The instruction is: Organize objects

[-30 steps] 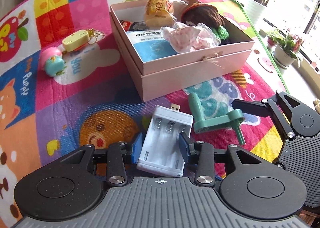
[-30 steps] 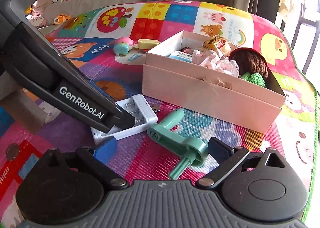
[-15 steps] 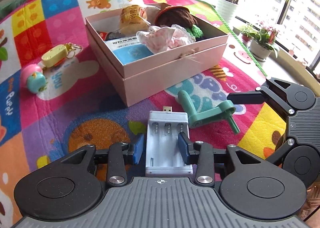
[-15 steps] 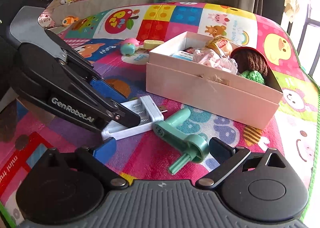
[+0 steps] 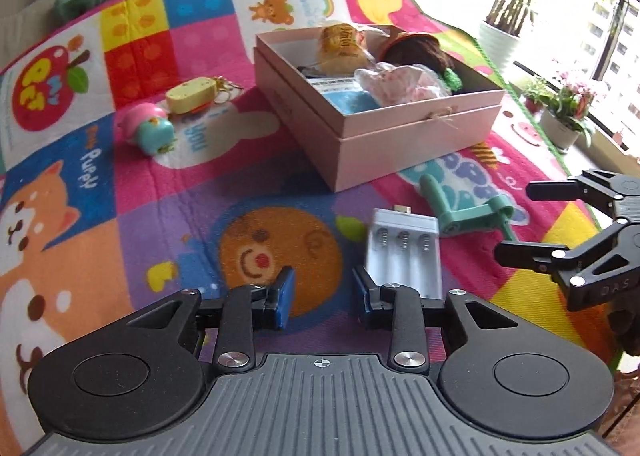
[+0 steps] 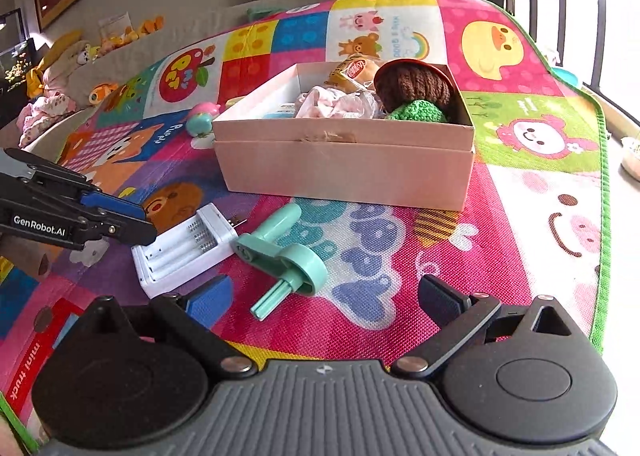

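White battery charger [image 5: 404, 252] sits just right of your closing, empty left gripper [image 5: 323, 296]; recentre before pinching, keeping your wide-open, empty right gripper [image 6: 324, 296] over the green crank [image 6: 280, 252].

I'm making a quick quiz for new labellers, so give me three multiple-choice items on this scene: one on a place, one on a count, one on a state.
1. Where does the white battery charger lie?
A. in the pink box
B. on the mat, beside the green crank
C. on the windowsill

2. How many battery slots does the charger show?
A. one
B. three
C. six

3. What is between the right gripper's jaws?
A. nothing gripped; open over the crank
B. the charger
C. a doll

Answers:
1 B, it rests on the mat next to the green crank, outside the pink box.
2 B, three spring rows show.
3 A, both pads stand clear of the crank.
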`<action>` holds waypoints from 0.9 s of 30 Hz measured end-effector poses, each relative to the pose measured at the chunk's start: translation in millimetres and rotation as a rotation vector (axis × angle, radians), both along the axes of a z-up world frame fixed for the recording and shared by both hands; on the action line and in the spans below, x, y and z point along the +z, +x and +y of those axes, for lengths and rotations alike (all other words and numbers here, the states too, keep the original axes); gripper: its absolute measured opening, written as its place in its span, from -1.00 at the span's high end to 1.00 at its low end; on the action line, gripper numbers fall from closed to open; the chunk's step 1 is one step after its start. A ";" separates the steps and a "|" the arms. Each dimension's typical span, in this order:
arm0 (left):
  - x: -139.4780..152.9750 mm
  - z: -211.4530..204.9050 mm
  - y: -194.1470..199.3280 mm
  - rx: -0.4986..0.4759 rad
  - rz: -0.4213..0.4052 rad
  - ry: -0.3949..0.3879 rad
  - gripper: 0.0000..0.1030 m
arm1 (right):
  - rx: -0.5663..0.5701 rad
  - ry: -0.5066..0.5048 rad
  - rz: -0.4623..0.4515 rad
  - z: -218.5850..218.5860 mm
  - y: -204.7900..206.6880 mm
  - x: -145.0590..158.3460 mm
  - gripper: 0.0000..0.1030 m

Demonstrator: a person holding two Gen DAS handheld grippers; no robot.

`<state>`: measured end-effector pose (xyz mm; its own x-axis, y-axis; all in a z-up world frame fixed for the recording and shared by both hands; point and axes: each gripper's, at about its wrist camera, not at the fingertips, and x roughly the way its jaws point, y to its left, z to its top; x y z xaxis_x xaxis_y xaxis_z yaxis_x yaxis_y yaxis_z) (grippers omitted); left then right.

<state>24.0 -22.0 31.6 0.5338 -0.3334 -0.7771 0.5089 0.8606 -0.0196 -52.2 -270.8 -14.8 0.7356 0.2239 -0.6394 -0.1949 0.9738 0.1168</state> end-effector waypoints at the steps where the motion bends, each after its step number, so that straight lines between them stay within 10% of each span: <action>1: -2.6 0.2 3.4 0.020 -0.002 0.026 0.31 | 0.002 -0.003 -0.001 0.6 -0.4 -0.2 -0.92; 23: -12.3 15.0 35.0 0.159 -0.017 0.035 0.09 | 0.004 -0.009 -0.002 1.9 -3.1 -0.5 -0.99; 27: -8.1 14.3 31.6 0.141 -0.031 0.027 0.40 | 0.000 -0.006 -0.003 1.2 -3.1 -0.3 -1.00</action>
